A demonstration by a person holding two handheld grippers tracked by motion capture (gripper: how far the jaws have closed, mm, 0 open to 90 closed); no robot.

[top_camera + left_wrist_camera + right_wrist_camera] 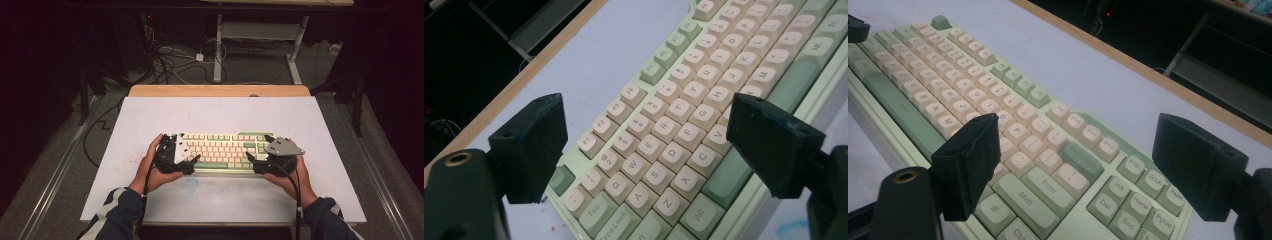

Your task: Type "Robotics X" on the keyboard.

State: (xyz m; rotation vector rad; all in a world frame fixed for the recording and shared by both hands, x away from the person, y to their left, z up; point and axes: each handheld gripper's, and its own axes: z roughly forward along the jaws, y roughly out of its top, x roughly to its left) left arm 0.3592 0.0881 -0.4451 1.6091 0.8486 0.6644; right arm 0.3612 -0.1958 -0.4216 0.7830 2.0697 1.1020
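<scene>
Both grippers, left gripper (192, 161) and right gripper (251, 160), gape wide and empty at opposite ends of the keyboard (227, 150), lying lengthwise along the counter's (215, 112) near edge.

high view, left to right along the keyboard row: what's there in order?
Person's left hand → left gripper → keyboard → right gripper → person's right hand. Both grippers sit open at the keyboard's ends, all on the white table.
</scene>
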